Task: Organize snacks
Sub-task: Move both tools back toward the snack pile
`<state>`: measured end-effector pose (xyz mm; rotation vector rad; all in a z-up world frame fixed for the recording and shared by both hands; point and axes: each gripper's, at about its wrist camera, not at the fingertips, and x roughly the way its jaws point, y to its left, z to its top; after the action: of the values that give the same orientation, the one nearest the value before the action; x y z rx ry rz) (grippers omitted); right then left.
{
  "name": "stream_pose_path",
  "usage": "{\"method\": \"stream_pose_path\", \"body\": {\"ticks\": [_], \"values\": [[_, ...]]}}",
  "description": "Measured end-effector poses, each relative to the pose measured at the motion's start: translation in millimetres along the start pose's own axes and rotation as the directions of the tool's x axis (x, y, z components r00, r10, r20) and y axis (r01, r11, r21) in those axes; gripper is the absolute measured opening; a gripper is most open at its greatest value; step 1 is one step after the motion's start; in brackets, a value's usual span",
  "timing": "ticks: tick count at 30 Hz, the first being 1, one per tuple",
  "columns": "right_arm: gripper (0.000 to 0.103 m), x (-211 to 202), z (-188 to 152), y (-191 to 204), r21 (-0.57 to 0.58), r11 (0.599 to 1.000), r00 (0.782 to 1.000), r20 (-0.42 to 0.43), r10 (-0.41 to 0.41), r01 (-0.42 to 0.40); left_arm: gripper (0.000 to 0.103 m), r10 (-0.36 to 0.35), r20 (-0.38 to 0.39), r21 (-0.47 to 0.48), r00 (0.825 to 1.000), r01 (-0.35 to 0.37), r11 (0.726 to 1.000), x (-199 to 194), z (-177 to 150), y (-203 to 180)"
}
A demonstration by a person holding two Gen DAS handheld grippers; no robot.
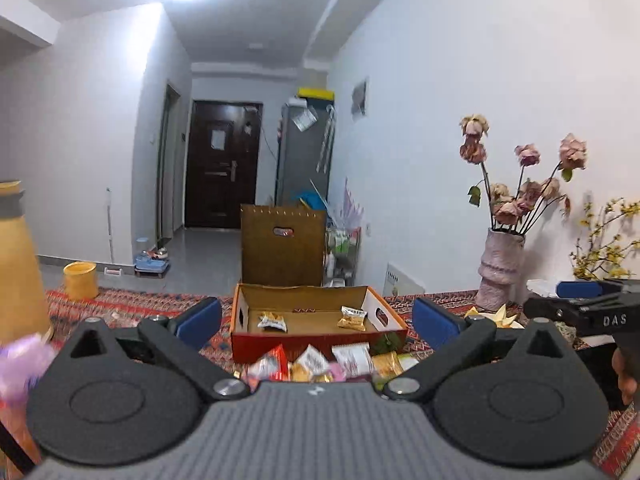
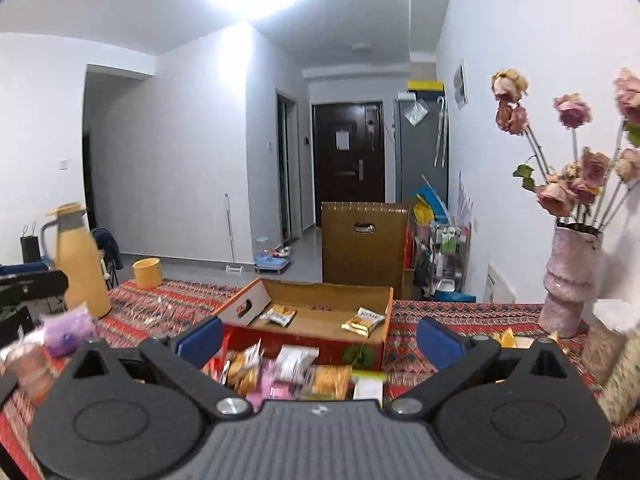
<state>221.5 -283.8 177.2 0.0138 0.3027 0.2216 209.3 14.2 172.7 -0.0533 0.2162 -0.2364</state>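
An open red cardboard box (image 1: 316, 342) (image 2: 360, 350) sits on the patterned tablecloth with two small snack packets inside, one white-orange (image 1: 273, 321) (image 2: 279, 315) and one gold (image 1: 353, 319) (image 2: 363, 323). A pile of several snack packets (image 1: 328, 362) (image 2: 296, 372) lies in front of the box. My left gripper (image 1: 317, 320) is open and empty, above the pile. My right gripper (image 2: 319, 338) is open and empty, also over the pile. The right gripper's body shows at the right edge of the left wrist view (image 1: 588, 312).
A yellow thermos (image 2: 80, 264) (image 1: 16, 264) and a purple packet (image 2: 66, 330) stand at the left. A yellow cup (image 1: 81, 280) (image 2: 147, 273) is at the far left edge. A vase of dried roses (image 1: 500, 268) (image 2: 568, 276) stands at the right. A tall brown carton (image 1: 283, 246) is behind the table.
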Motion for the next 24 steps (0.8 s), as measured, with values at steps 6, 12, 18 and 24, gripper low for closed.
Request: {"method": "stream_pose_path", "body": {"ticks": [6, 12, 18, 24], "values": [[0.103, -54, -79, 28, -0.023, 0.994, 0.994, 0.016, -0.110, 0.110, 0.103, 0.058, -0.027, -0.042, 0.998, -0.059, 0.997, -51, -81, 5], [0.103, -76, -161, 49, 0.046, 0.987, 0.987, -0.046, -0.155, 0.157, 0.103, 0.162, -0.097, 0.043, 0.982, -0.159, 0.986, -74, -156, 2], [0.103, -65, -208, 72, -0.012, 0.993, 0.982, -0.146, -0.118, 0.118, 0.103, 0.184, -0.135, 0.088, 0.974, -0.174, 0.981, -74, -187, 3], [0.103, -58, -214, 80, 0.001, 0.998, 0.988, -0.144, -0.058, 0.059, 0.103, 0.175, -0.161, 0.109, 0.971, -0.159, 0.981, -64, -193, -2]]}}
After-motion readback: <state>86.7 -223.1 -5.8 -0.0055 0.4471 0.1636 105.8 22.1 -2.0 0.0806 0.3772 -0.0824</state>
